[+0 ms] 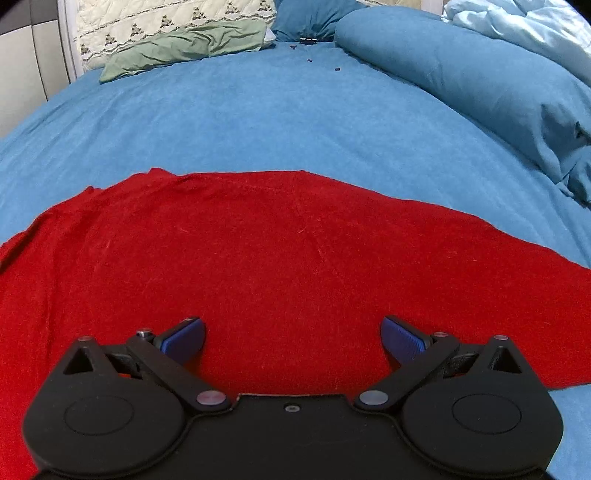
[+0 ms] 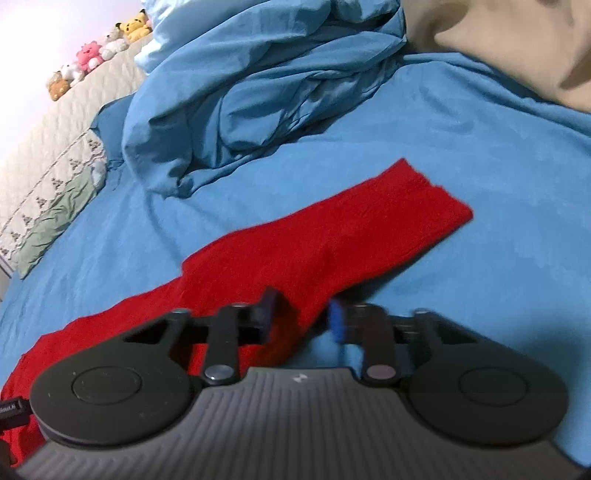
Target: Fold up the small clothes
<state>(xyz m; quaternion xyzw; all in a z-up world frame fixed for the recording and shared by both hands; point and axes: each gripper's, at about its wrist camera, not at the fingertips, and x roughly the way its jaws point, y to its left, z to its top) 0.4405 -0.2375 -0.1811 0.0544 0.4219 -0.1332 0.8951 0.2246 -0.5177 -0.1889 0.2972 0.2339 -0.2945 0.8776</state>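
Note:
A red garment (image 1: 277, 251) lies spread flat on the blue bed sheet (image 1: 258, 122). In the left wrist view my left gripper (image 1: 293, 339) hovers over its near part, jaws wide open, with nothing between the blue pads (image 1: 184, 338). In the right wrist view a sleeve of the red garment (image 2: 332, 229) runs up to the right. My right gripper (image 2: 303, 321) is at the sleeve's lower edge, jaws narrowed, with a fold of red cloth between them. A strip of blue sheet still shows beside the right pad (image 2: 335, 319). This view is blurred.
A bunched blue duvet (image 2: 258, 92) lies beyond the garment, seen also as the duvet (image 1: 461, 81) at the right. A green cloth (image 1: 184, 48) and a quilted cream pillow (image 1: 166, 18) sit at the bed's head. Plush toys (image 2: 96, 55) line a ledge. A beige cover (image 2: 517, 44) is at top right.

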